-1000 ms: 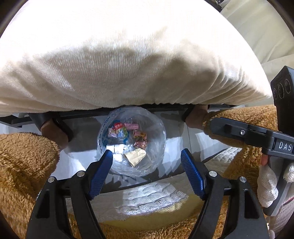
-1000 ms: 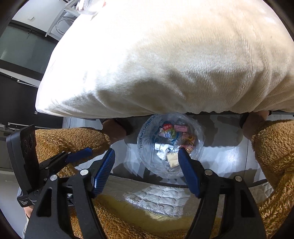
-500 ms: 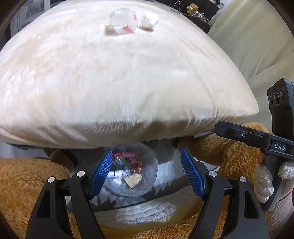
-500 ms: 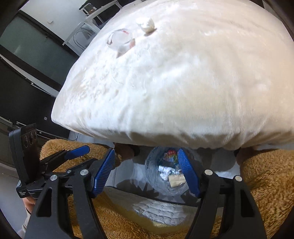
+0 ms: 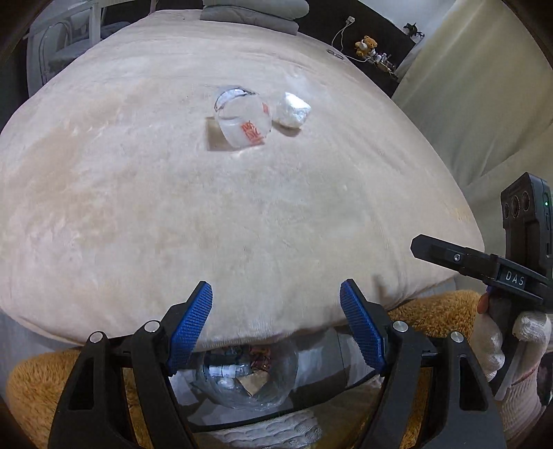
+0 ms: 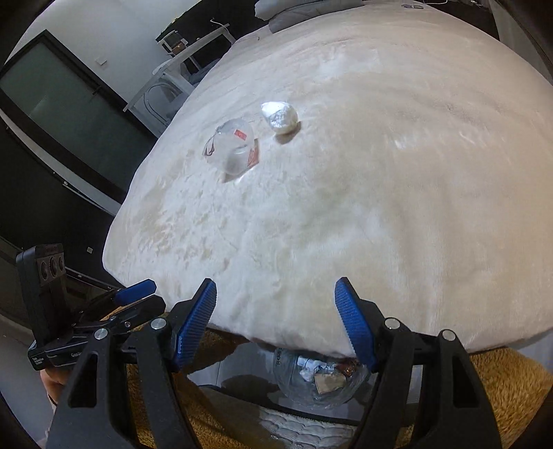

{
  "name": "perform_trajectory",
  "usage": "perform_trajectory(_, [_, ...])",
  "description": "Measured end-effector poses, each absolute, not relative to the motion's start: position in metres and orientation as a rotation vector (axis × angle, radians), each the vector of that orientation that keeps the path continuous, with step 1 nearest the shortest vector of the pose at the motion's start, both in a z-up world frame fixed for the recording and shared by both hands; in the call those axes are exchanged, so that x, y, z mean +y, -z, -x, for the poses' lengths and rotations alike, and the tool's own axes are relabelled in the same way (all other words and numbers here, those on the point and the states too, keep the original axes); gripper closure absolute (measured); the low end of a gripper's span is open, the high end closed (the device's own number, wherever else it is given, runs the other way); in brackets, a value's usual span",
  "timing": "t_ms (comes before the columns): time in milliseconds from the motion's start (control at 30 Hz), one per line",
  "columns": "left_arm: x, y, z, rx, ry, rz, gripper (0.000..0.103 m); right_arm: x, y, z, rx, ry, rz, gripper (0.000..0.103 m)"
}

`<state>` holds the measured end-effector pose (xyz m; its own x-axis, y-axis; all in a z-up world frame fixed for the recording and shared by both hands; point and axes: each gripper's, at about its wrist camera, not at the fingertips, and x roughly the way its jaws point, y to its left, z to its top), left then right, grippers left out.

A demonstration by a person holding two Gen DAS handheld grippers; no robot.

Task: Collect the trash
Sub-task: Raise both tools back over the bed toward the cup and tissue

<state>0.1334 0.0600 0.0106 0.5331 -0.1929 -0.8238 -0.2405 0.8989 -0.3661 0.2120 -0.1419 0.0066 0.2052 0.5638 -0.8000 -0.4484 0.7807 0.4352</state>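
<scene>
A clear plastic cup (image 5: 242, 122) with red print lies on its side on the cream bed cover (image 5: 172, 214); it also shows in the right wrist view (image 6: 232, 146). A crumpled white paper ball (image 5: 292, 110) lies just right of it, seen in the right wrist view (image 6: 280, 117) too. A clear bag of trash (image 5: 249, 380) sits on the floor below the bed edge, also in the right wrist view (image 6: 318, 376). My left gripper (image 5: 276, 321) is open and empty near the bed's near edge. My right gripper (image 6: 275, 317) is open and empty, beside it.
Brown furry fabric (image 5: 432, 311) lies at both sides below the bed. Grey pillows (image 5: 252, 13) sit at the bed's far end. A white chair and desk (image 6: 179, 69) and dark glass doors (image 6: 52, 114) stand at the left. Beige curtains (image 5: 484, 86) hang at the right.
Both views have tilted up from the trash bag under the bed edge to the bed top. The cup and paper ball now appear larger and nearer. Both grippers stay open.
</scene>
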Motion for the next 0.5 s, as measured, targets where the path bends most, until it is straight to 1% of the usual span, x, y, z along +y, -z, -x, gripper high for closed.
perform_trajectory(433, [0.107, -0.029, -0.199, 0.965, -0.049, 0.526, 0.028, -0.109, -0.014, -0.294, 1.132, -0.716, -0.172, 0.032])
perform_trajectory(467, [0.11, -0.03, -0.204, 0.961, -0.048, 0.531, 0.028, -0.107, -0.013, -0.3, 1.133, -0.715, -0.178, 0.03])
perform_trajectory(500, [0.112, -0.03, -0.208, 0.961, -0.045, 0.535, 0.028, -0.104, -0.012, -0.307, 1.135, -0.714, -0.187, 0.024])
